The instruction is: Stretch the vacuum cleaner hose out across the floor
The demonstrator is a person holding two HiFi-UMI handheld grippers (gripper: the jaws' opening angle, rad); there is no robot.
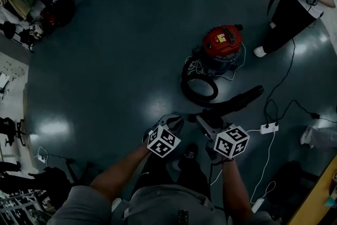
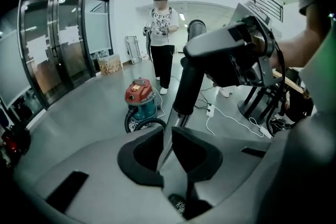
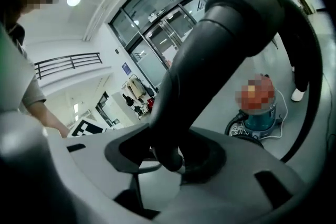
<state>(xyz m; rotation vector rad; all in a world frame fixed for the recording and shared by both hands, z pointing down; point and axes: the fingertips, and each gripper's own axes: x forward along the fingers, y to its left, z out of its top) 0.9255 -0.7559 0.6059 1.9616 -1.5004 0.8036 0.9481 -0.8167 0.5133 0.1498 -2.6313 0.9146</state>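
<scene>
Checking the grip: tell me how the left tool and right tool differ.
The left tool has jaws nearly together; the right tool, wide apart. The left tool pinches the thin metal tube; the right tool clamps the thick black handle. Both hold the same vacuum wand.

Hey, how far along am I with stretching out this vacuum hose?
Done: the right hand-held gripper is clamped on the black handle. In hand: the left hand-held gripper is shut, with the wand's metal tube showing at its jaws; a grip there is unclear. Left: the hose lies coiled beside the vacuum cleaner, so nearly all the stretching remains.
</scene>
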